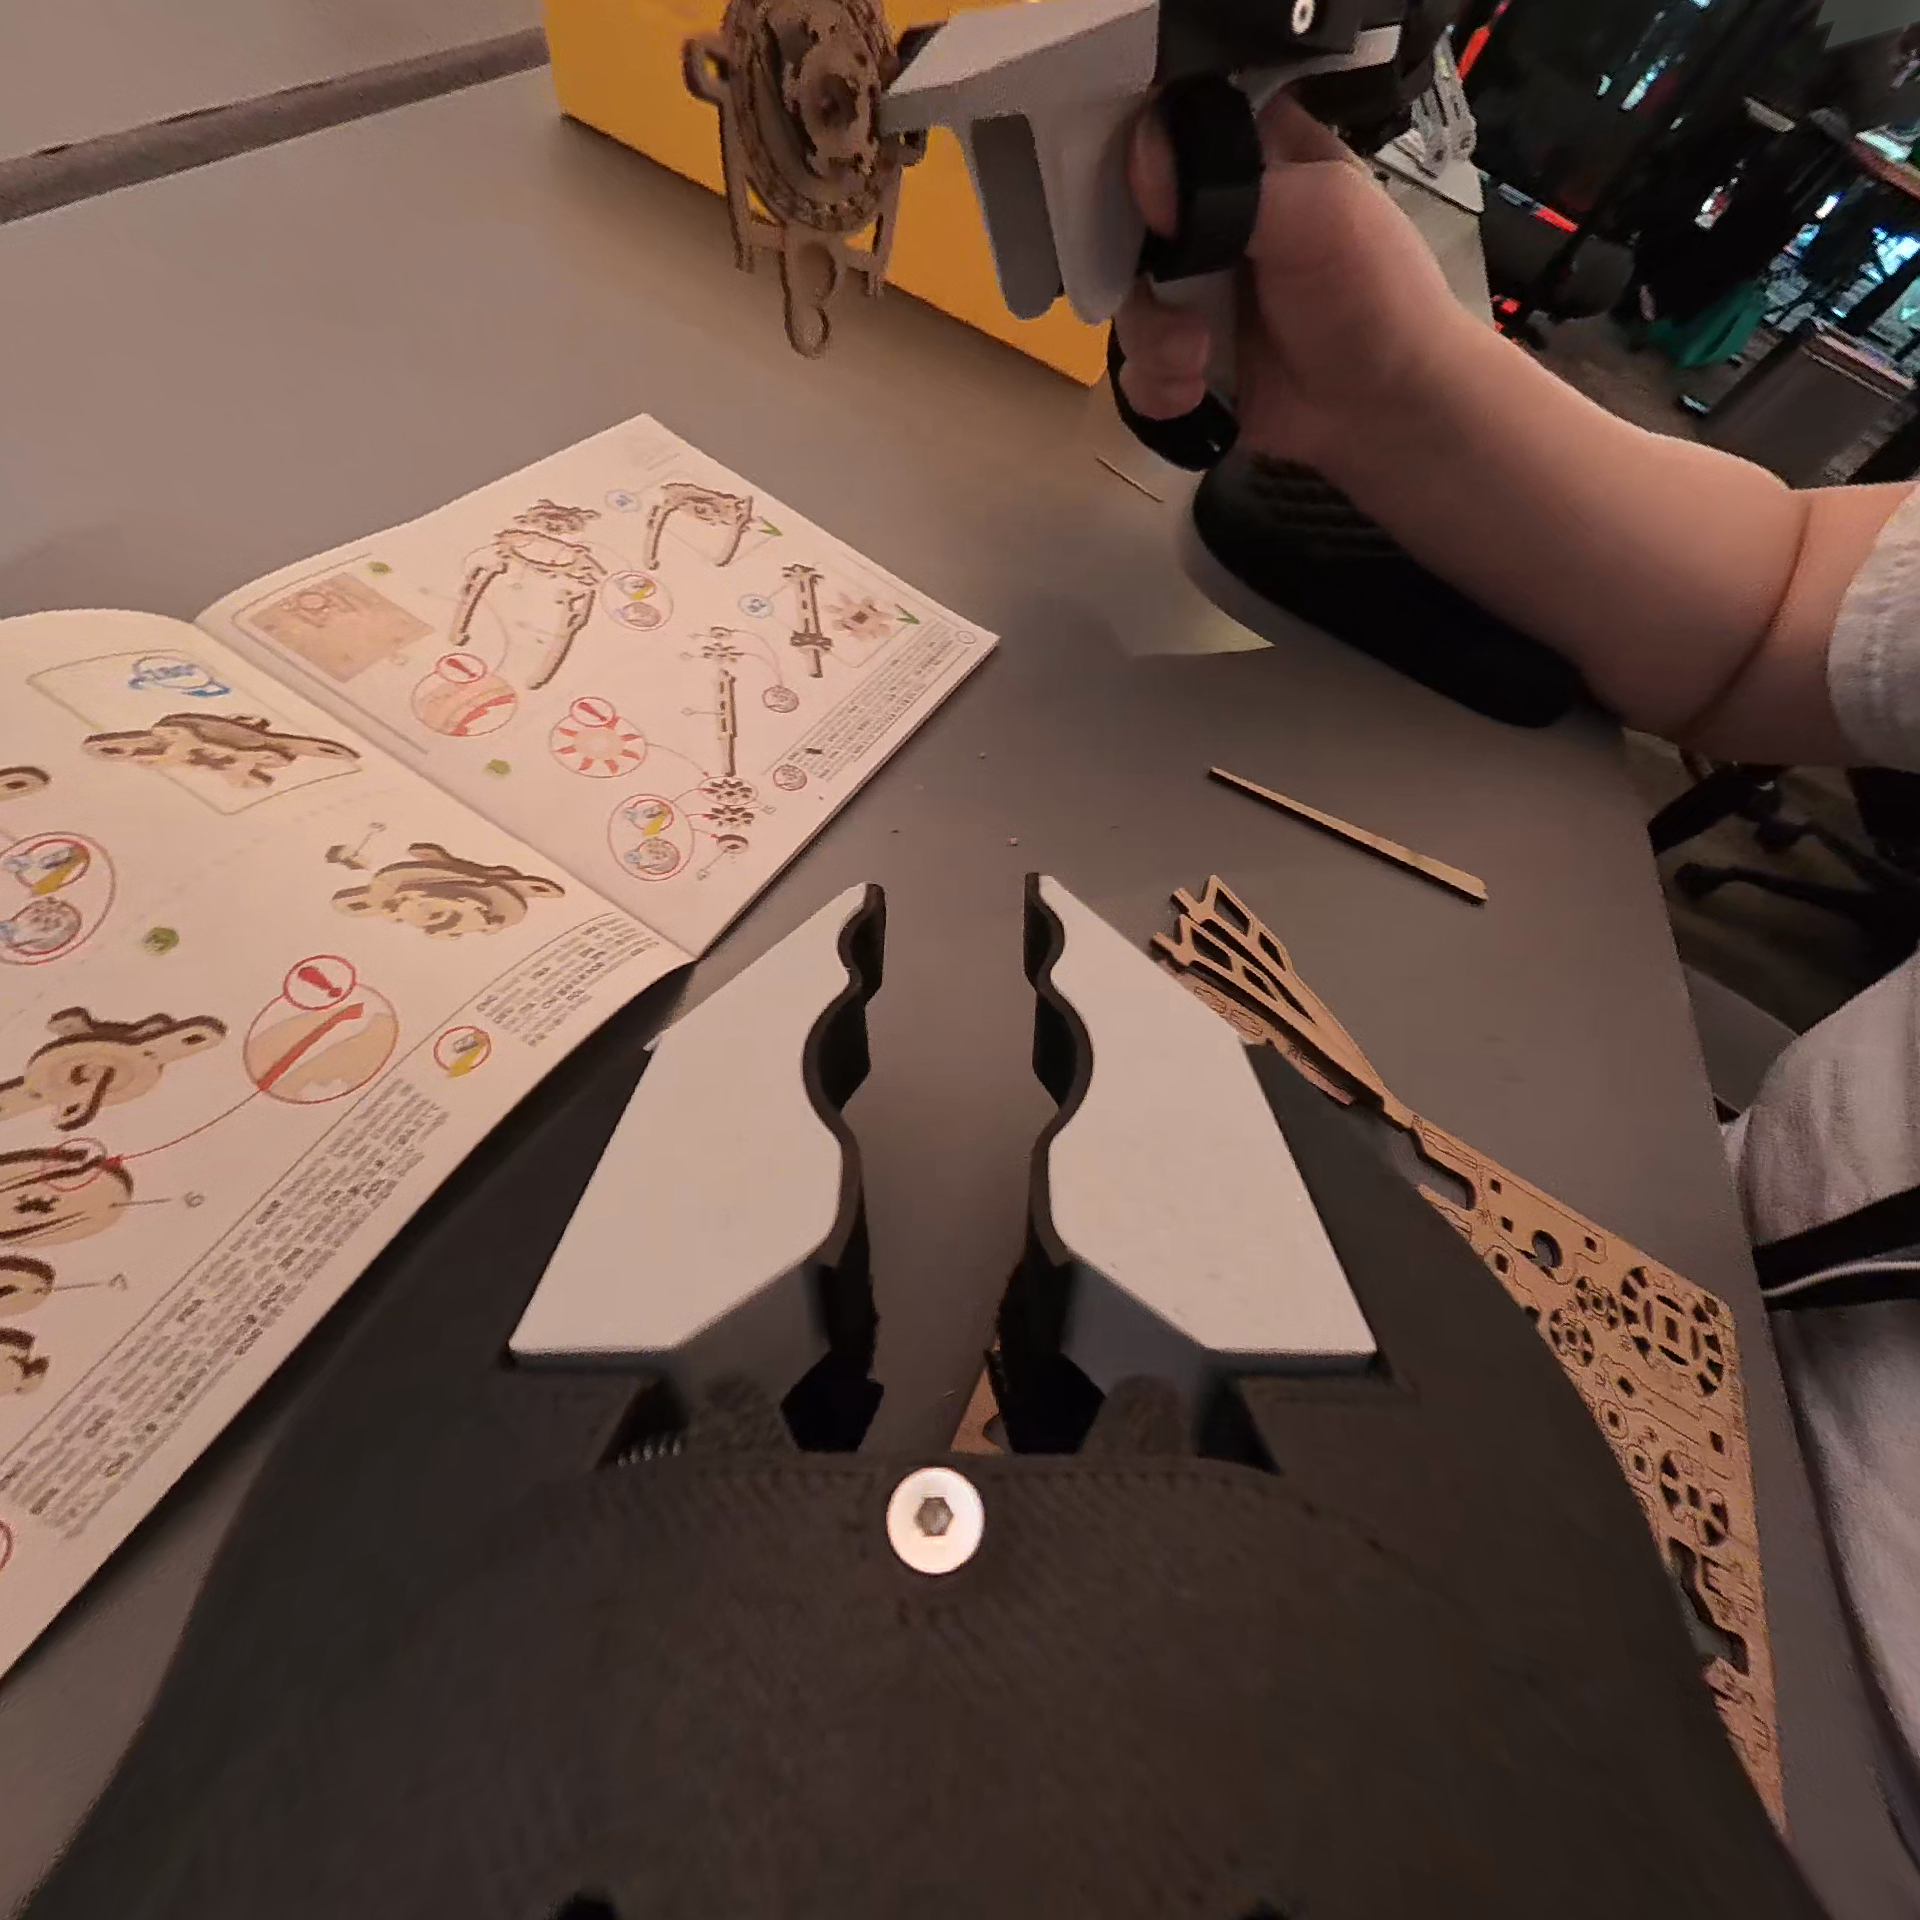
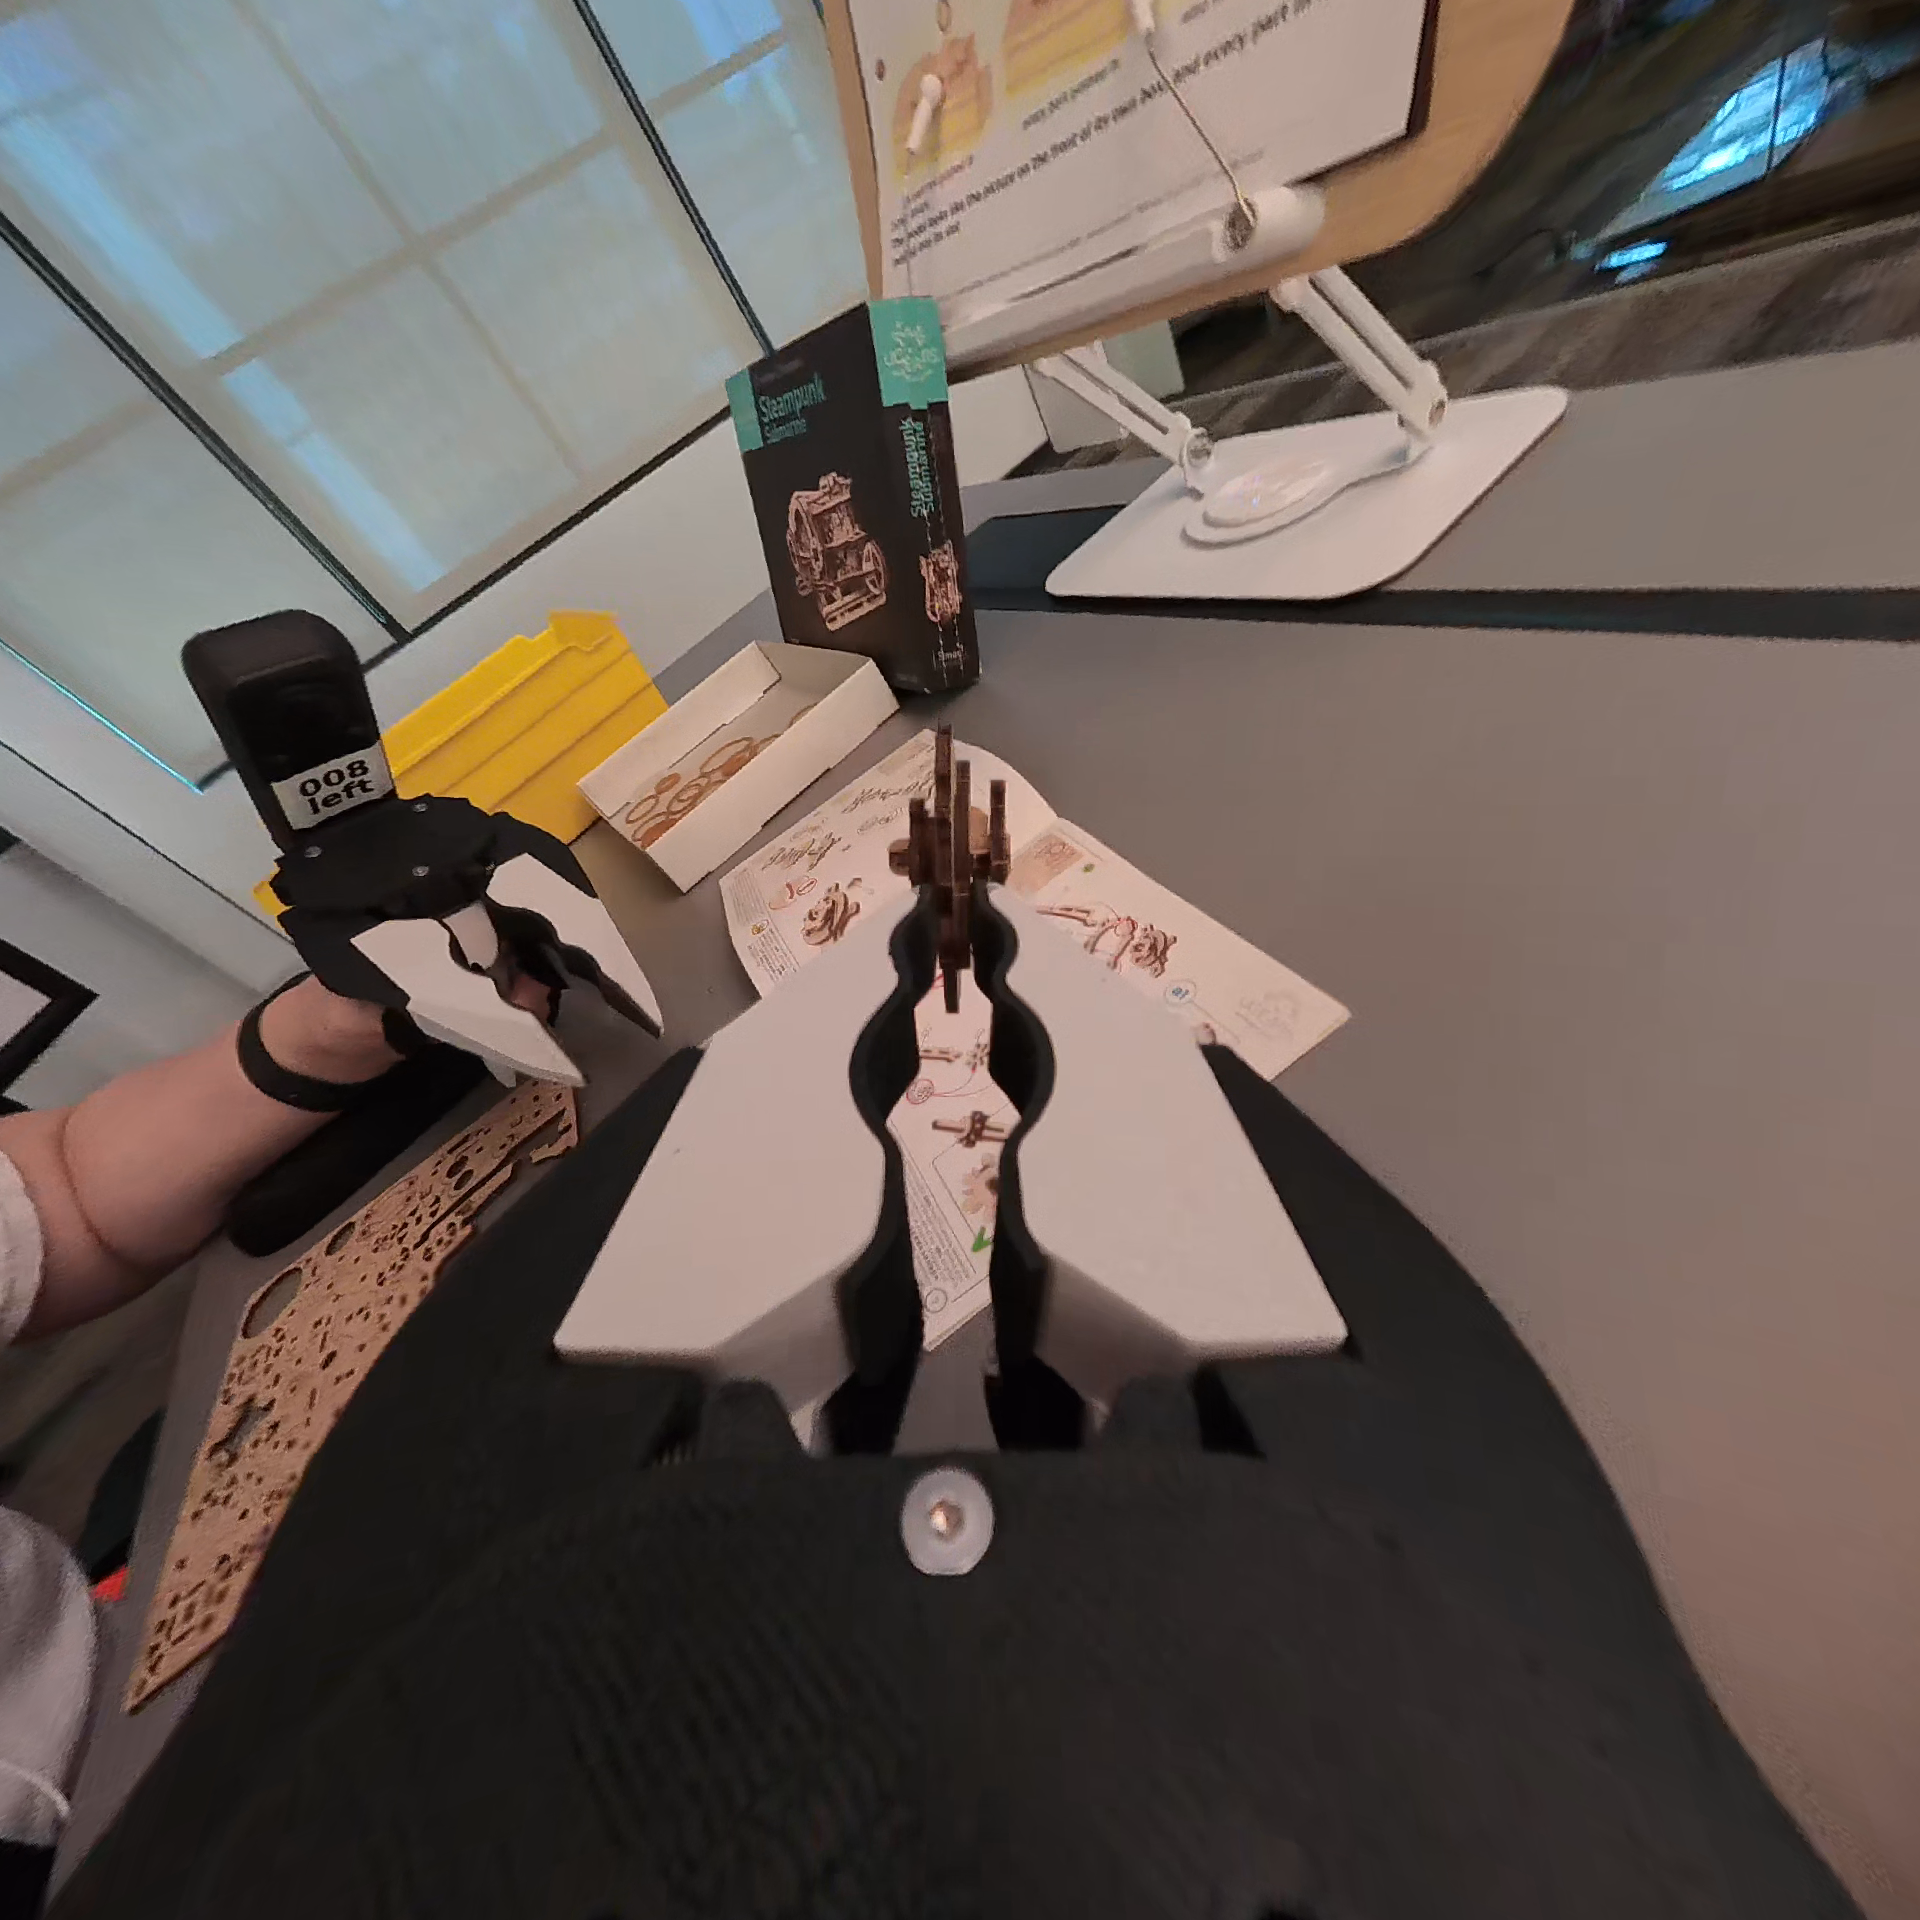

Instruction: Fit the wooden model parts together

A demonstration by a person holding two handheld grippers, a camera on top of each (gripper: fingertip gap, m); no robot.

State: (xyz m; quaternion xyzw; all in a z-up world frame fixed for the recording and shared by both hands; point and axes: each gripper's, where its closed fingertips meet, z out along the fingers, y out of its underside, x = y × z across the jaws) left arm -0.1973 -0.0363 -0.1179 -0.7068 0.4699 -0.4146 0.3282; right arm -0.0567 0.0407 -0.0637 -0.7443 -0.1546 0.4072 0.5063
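The wooden assembly [image 2: 951, 857], thin, light and brittle-looking, is pinched at its lower edge by the right gripper [image 2: 951, 935] above the worktop [image 2: 1558, 935]. The left gripper [image 1: 951, 914] is held released, empty; solid rims are judged safer holds than filigree.

Two handheld grippers, left gripper [image 1: 954, 904] and right gripper [image 2: 951, 914], work over one grey table [image 2: 1558, 935]. On it: one open instruction booklet [image 1: 436, 831], one partly built wooden model [image 2: 954, 842], two laser-cut plywood sheets [image 1: 1621, 1330] [image 1: 1247, 966], one loose wooden stick [image 1: 1351, 834], one yellow bin [image 2: 530, 717], one white tray [image 2: 748, 748], one dark kit box [image 2: 862, 499] and one white stand [image 2: 1309, 499].
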